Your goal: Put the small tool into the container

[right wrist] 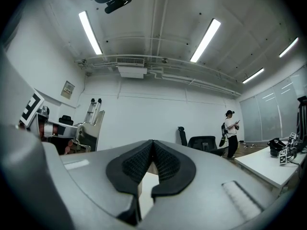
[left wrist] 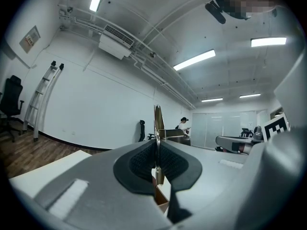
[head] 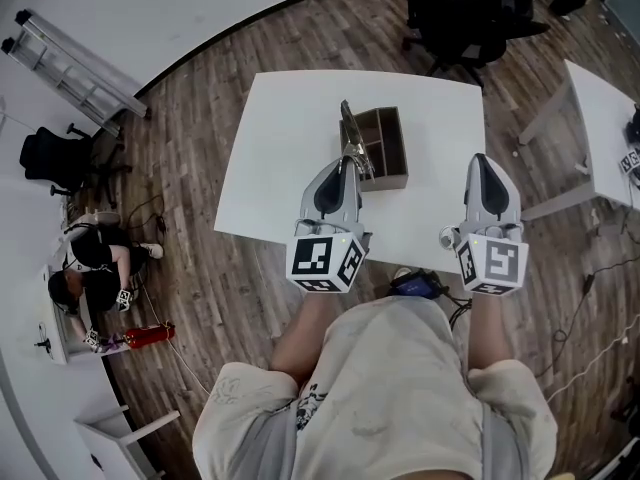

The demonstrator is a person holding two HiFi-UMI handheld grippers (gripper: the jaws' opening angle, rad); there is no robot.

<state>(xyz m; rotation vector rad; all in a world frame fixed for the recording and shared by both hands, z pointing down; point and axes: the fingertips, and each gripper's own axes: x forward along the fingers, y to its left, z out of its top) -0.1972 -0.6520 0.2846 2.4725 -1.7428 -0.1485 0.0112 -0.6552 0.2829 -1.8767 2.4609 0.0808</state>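
One tool [head: 349,133] is clamped in the left gripper [head: 347,163], long axis straight out from the jaws, over the left wall of the container [head: 392,163]. The right gripper [right wrist: 151,150], farther off, is closed on nothing.

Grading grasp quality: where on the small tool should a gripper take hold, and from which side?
By its flat faces near one end, jaws closing from either side, as the left gripper holds the small tool now. It is a thin flat strip; this leaves the long end free for the container.
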